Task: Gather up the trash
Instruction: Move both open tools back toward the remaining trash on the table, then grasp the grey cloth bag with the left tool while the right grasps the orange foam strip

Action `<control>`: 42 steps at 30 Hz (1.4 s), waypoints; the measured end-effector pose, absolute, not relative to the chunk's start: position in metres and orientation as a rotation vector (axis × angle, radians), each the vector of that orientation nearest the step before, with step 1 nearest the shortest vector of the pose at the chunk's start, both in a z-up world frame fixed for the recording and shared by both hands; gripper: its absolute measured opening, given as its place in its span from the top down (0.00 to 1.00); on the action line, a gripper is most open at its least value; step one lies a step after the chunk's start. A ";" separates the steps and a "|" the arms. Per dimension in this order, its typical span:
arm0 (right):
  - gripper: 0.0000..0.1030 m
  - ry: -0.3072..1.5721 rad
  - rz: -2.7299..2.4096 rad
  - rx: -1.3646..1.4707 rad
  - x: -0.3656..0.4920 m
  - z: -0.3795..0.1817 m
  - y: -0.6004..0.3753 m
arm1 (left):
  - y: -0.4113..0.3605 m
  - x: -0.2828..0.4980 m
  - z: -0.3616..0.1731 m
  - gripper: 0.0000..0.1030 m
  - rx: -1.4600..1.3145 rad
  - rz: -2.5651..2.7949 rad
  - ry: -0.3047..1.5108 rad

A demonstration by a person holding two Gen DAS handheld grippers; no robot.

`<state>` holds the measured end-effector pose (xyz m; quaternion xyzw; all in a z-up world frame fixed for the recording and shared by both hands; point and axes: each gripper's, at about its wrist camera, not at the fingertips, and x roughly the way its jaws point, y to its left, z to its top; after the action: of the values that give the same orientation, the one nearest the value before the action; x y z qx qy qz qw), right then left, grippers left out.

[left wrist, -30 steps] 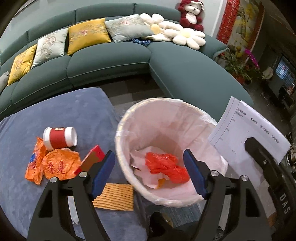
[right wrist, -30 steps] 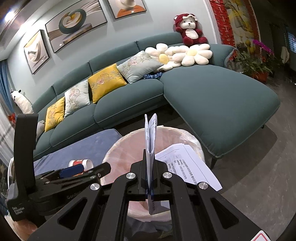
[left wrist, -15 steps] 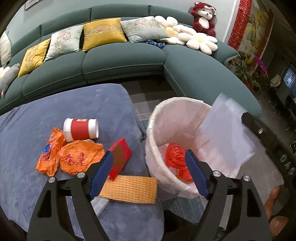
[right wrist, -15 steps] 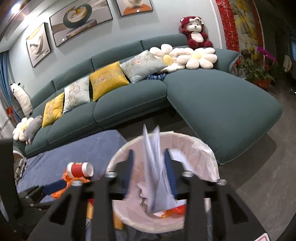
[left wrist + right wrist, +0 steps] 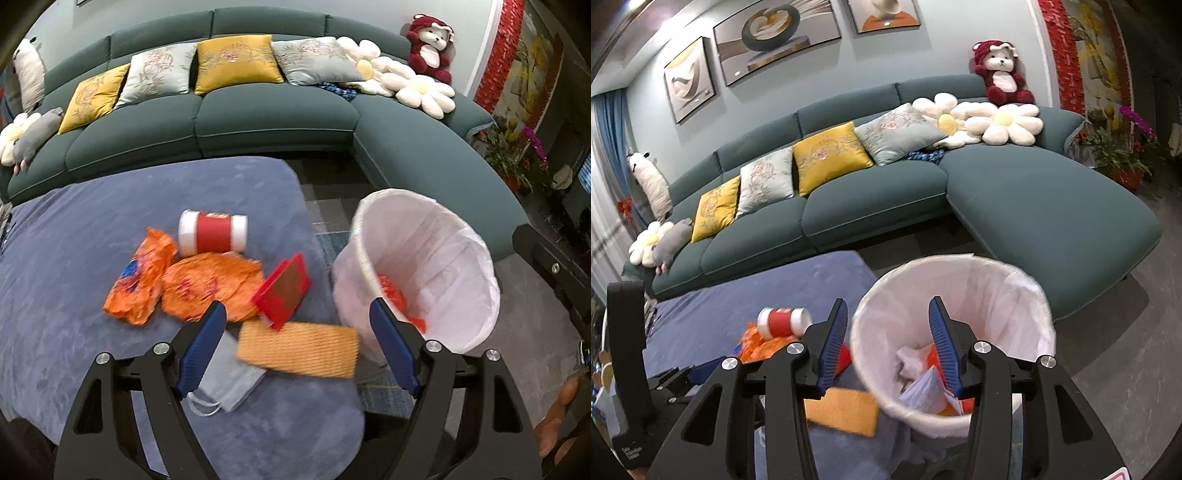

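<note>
Six pieces of litter lie on the blue-grey cloth (image 5: 92, 229) in the left wrist view, all to the left of the lined bin (image 5: 436, 236): a red cup (image 5: 213, 236) on its side farthest from the camera, two orange wrappers (image 5: 173, 280) in front of it, a red box (image 5: 282, 291) nearest the bin, a yellow ribbed pad (image 5: 299, 349) just beside the bin's base, and a face mask (image 5: 225, 384) partly under the pad. The left gripper (image 5: 297, 341) hangs over the pad with its jaws spread wide and nothing between them. Red plastic (image 5: 391, 293) shows inside the bin.

From the right wrist view, the right gripper (image 5: 889, 339) hovers above the bin (image 5: 997, 280), jaws parted and having just been opening, empty now. Folded paper (image 5: 923, 387) lies inside the bin among white and orange scraps (its print is too blurred to read). Left of the bin sit the cup (image 5: 783, 321) and the pad (image 5: 846, 410).
</note>
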<state>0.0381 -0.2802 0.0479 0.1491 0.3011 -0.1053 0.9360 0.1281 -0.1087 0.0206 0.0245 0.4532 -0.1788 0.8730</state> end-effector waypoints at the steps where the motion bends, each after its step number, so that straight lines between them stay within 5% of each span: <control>1: 0.56 0.622 -0.208 0.300 0.037 0.047 -0.274 | -0.100 0.127 0.019 0.26 0.046 -0.362 0.950; 26: 0.47 0.779 -0.078 0.238 0.037 -0.011 -0.166 | 0.037 0.115 -0.026 0.18 -0.054 -0.147 1.023; 42: 0.47 0.925 -0.122 0.317 0.060 -0.076 -0.180 | 0.020 0.119 -0.080 0.18 -0.036 -0.192 1.136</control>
<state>0.0595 -0.1798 -0.0762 0.1521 0.4440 -0.0586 0.8811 0.1194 0.0203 -0.0800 -0.0171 0.5371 -0.0910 0.8384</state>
